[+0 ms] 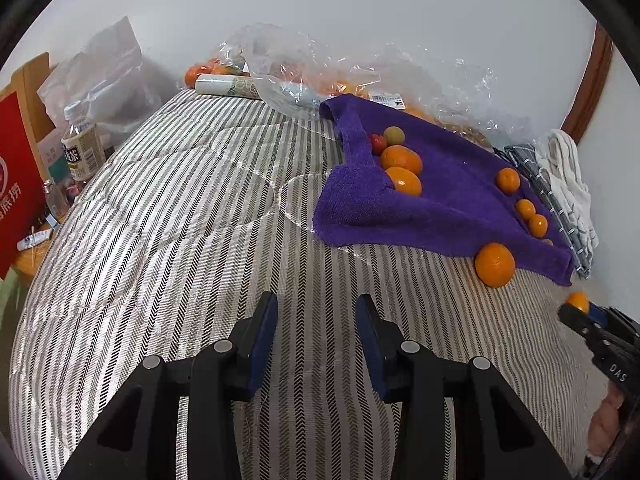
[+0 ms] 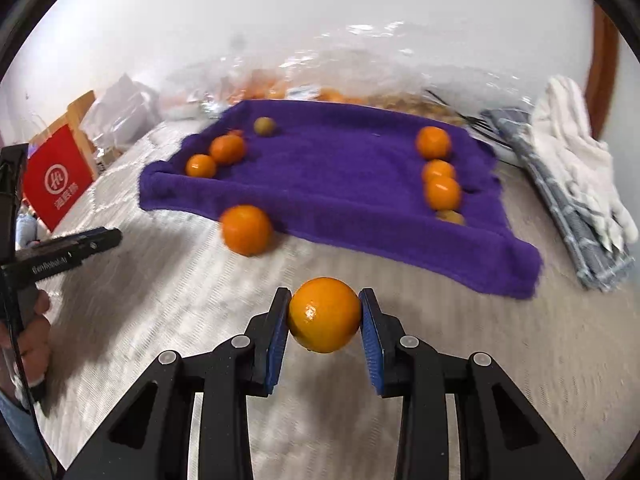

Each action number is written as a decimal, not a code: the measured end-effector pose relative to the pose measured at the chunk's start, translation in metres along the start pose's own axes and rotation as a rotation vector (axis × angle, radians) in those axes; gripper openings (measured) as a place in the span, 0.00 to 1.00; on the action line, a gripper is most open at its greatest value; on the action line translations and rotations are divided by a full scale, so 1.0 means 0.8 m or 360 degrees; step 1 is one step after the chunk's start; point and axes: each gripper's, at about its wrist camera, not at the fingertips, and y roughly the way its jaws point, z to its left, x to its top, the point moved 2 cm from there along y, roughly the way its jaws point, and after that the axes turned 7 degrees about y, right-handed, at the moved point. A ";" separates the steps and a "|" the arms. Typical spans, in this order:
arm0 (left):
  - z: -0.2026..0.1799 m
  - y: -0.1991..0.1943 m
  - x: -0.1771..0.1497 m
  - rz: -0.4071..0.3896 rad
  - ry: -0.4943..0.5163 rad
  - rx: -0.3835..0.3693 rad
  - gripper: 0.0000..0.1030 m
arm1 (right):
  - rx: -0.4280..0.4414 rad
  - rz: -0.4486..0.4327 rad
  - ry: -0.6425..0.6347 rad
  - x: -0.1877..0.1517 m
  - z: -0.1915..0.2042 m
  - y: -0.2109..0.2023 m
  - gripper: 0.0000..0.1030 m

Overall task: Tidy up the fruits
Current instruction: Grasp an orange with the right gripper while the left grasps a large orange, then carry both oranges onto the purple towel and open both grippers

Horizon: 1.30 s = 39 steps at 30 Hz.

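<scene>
Right gripper [image 2: 324,314], housing marked "DAS", clamps an orange [image 2: 324,315]; left gripper [image 1: 316,336] level over striped bedding [image 1: 160,240], jaws apart, empty.

Fruits line the towel's [image 2: 340,176] left and right edges; one orange [image 2: 247,230] apparently lies just before it.

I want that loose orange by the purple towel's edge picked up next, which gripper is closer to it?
Probably right. The right gripper, shut on another orange, sits just in front of the loose orange; the open left gripper hangs farther off to its left.
</scene>
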 end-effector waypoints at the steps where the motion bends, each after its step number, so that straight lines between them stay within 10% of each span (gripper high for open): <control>1: -0.002 0.000 0.000 0.0003 0.0010 0.0013 0.37 | -0.0012 0.0002 0.0016 -0.003 -0.009 -0.002 0.33; 10: -0.006 -0.006 0.000 0.0045 -0.0043 -0.0068 0.35 | -0.0088 -0.0028 0.0210 -0.020 -0.081 -0.019 0.33; 23: -0.136 0.006 0.022 0.0080 0.0213 -0.0190 0.37 | -0.0030 -0.0125 0.0370 -0.010 -0.118 -0.045 0.33; 39: -0.197 0.065 0.042 0.0191 0.0266 -0.0099 0.37 | -0.0024 -0.0107 0.0336 -0.004 -0.130 -0.039 0.33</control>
